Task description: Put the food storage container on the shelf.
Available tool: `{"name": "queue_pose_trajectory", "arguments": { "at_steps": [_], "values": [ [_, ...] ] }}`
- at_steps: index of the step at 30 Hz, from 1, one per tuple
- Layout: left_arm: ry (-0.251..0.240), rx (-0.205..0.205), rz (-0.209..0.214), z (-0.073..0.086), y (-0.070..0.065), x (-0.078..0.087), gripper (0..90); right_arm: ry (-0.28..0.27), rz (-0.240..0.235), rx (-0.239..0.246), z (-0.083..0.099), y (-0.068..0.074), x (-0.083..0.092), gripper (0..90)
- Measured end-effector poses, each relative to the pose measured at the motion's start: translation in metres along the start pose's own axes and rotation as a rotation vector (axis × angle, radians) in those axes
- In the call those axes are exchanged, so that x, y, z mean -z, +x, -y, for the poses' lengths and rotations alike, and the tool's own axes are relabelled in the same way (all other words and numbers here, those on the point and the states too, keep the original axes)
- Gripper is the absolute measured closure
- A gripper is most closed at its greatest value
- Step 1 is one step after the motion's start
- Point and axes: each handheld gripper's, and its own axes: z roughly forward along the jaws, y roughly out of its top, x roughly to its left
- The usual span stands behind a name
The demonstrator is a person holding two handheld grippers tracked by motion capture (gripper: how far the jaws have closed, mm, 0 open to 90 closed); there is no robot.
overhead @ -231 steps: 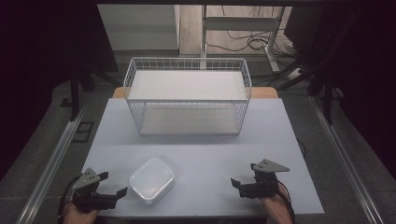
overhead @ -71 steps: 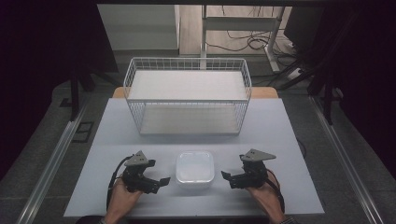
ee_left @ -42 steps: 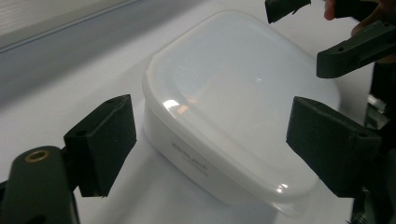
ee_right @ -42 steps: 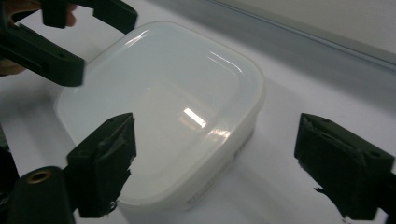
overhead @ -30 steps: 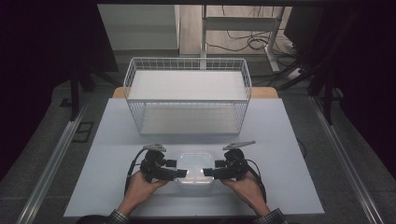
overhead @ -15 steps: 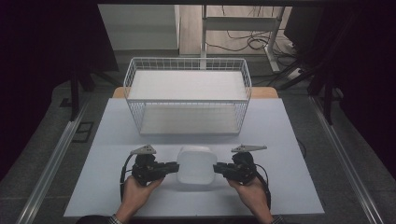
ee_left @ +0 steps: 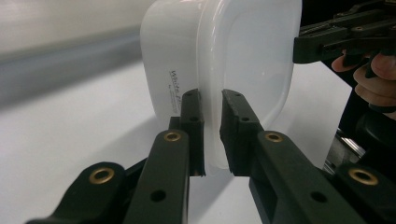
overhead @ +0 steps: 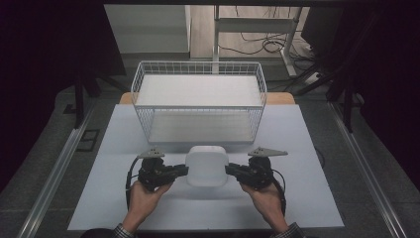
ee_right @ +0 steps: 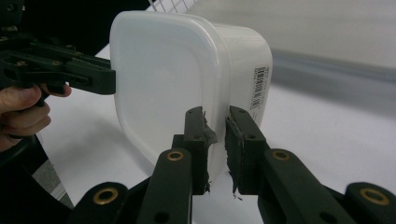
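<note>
Your left gripper point(overhead: 184, 171) and your right gripper point(overhead: 229, 171) each have the jaws closed on the rim of the white plastic container point(overhead: 206, 165), one at its left edge and one at its right edge; both pairs of jaws have just been closing, with that rim between them. The container is held between your two hands, tipped on its side and lifted off the pale surface point(overhead: 99, 198). Behind it, near but not touching, stands the white wire basket point(overhead: 198, 119).
</note>
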Motion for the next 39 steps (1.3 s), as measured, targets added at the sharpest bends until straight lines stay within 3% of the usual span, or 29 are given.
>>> {"name": "queue_pose_trajectory", "arguments": {
  "at_steps": [9,22,39],
  "values": [
    [-0.035,-0.044,-0.022,-0.038,-0.003,0.016,80.3,-0.063,-0.014,0.032,-0.034,0.001,0.007,78.3],
    [-0.087,-0.074,-0.049,-0.077,-0.001,0.031,80.2,-0.112,-0.011,0.071,-0.076,0.004,0.012,78.3],
    [-0.155,-0.099,-0.071,-0.150,0.002,0.066,80.0,-0.193,-0.019,0.119,-0.158,0.016,0.022,78.3]
  ]
}}
